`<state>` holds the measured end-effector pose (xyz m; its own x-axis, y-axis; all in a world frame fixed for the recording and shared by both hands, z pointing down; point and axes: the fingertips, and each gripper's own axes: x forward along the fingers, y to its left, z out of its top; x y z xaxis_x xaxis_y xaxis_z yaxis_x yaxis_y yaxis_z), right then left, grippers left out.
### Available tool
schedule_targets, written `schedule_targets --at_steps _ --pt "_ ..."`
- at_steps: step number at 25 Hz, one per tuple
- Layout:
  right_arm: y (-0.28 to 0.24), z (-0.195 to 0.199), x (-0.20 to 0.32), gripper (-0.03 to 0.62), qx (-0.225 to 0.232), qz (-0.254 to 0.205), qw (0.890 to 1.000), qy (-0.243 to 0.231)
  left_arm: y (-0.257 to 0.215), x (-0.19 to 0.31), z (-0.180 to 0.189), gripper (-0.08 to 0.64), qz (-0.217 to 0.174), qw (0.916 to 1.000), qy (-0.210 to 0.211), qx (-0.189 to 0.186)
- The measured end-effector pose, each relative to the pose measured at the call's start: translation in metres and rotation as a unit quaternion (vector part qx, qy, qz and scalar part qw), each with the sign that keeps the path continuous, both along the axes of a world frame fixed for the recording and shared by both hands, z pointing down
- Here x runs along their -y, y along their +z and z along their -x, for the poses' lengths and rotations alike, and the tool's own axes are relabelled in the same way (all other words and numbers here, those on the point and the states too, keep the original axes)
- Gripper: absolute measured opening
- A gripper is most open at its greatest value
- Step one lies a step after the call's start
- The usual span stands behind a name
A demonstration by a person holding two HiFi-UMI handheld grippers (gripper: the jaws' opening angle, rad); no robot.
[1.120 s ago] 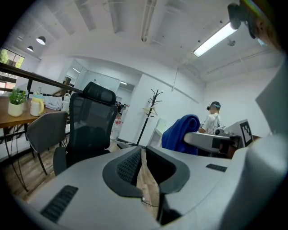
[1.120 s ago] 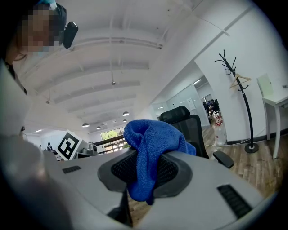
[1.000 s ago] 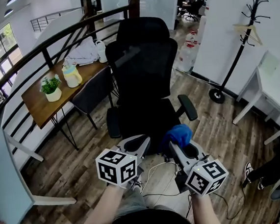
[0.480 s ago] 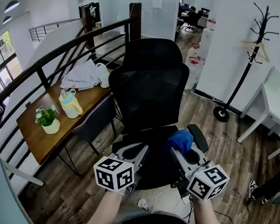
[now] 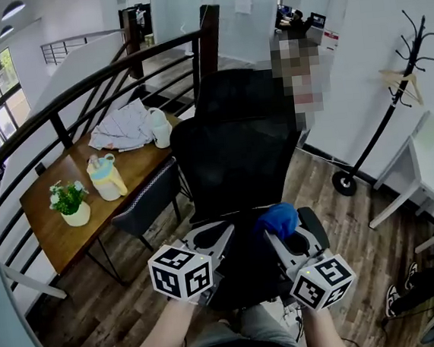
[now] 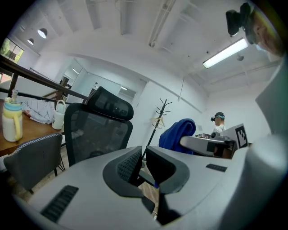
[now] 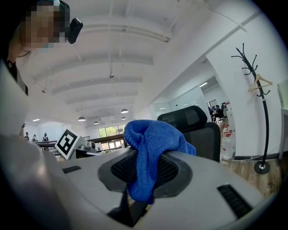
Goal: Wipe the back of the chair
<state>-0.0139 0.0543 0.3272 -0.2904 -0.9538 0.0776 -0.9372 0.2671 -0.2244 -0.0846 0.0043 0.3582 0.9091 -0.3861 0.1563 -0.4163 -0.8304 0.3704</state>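
A black office chair with a mesh back and a headrest stands right in front of me, its front side facing me. Both grippers hover low over its seat, short of the backrest. My right gripper is shut on a blue cloth, which bunches up over the jaws in the right gripper view. My left gripper holds nothing, and its jaws stand together in the left gripper view. That view shows the chair ahead on the left and the blue cloth to the right.
A wooden table on the left carries a potted plant, a pitcher, a white jug and a pile of cloth. A grey chair is tucked beside it. A dark railing runs behind. A coat stand and a white desk are on the right.
The chair has come closer and larger in the head view, its seat now under the grippers. Both grippers keep their hold and place relative to me.
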Motion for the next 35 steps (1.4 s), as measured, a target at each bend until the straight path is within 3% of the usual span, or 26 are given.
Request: schedule_targets --at_steps 17,27,35 --pt "-0.047 -0.034 0.139 0.103 -0.013 -0.059 0.995 -0.081 -0.034 0.119 -0.023 0.041 -0.044 0.9956 -0.083 0.001" --pt "-0.090 -0.024 0.239 0.103 -0.043 -0.096 0.979 -0.177 -0.074 0.201 -0.033 0.041 -0.087 0.9841 -0.155 0.000" --pt "-0.108 -0.007 0.302 0.103 -0.051 -0.107 0.966 -0.231 -0.091 0.248 -0.043 0.041 -0.119 0.9743 -0.188 0.035"
